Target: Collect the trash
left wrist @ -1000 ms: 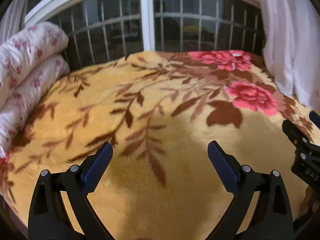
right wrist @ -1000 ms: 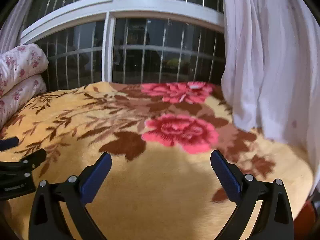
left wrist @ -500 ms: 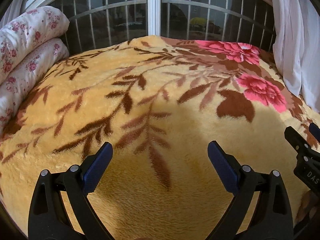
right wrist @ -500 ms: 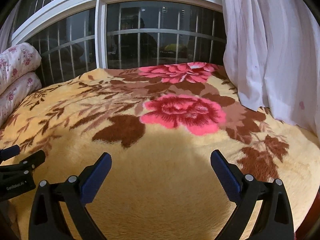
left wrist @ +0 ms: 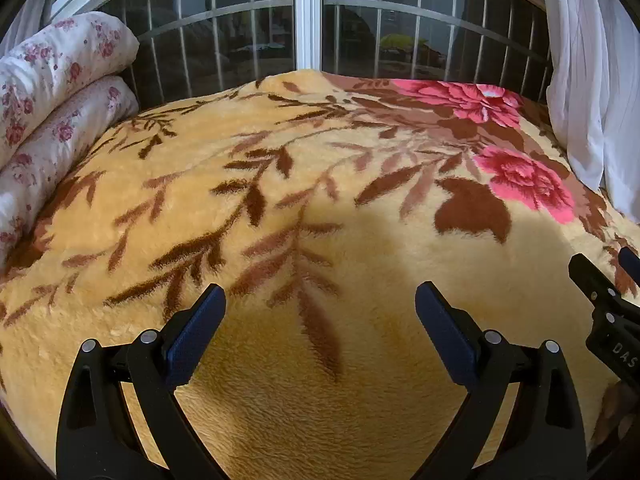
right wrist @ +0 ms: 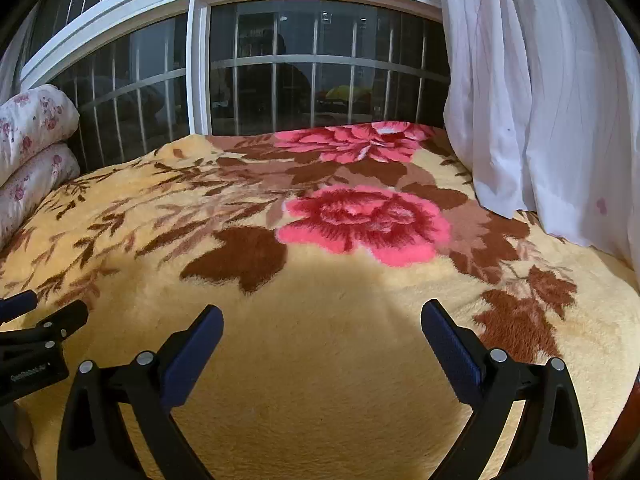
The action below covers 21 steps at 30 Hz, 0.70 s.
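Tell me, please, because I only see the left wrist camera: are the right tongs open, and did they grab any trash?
Observer: The right tongs are wide open, with nothing between them.
Operator: What are they pointing at?
Observer: Plain yellow blanket, with a big pink flower printed just beyond it.
Operator: Is there trash over by the curtain?
Observer: None that I can see. The curtain hangs down to the blanket, and near it there are only printed brown leaves.
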Each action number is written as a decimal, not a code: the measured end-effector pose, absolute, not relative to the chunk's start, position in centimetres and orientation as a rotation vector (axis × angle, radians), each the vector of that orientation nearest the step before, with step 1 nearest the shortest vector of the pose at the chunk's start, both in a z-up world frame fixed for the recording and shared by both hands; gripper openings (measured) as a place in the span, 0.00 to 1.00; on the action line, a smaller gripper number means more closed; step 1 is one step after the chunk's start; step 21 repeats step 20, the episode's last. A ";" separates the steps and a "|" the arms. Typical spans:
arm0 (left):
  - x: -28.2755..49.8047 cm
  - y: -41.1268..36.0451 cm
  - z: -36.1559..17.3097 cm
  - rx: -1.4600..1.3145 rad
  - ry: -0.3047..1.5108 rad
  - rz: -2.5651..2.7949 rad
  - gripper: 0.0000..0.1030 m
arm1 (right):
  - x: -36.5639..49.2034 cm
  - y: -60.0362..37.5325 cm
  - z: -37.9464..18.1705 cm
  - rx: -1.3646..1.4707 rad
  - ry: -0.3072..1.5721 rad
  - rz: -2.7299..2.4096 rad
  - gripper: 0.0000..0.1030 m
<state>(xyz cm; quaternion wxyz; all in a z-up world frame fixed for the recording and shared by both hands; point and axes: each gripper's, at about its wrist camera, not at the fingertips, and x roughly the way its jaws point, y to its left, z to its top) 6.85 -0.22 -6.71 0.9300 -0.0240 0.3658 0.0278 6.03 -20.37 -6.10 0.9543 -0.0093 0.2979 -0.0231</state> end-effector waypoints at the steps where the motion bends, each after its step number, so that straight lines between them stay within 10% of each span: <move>1: 6.9 -0.2 -6.8 -0.052 0.750 0.056 0.90 | 6.0 -20.4 -6.1 -0.018 0.607 -0.049 0.95; 21: 6.8 0.6 -7.0 -0.093 0.760 0.050 0.90 | 6.1 -20.7 -6.8 -0.005 0.633 -0.061 0.95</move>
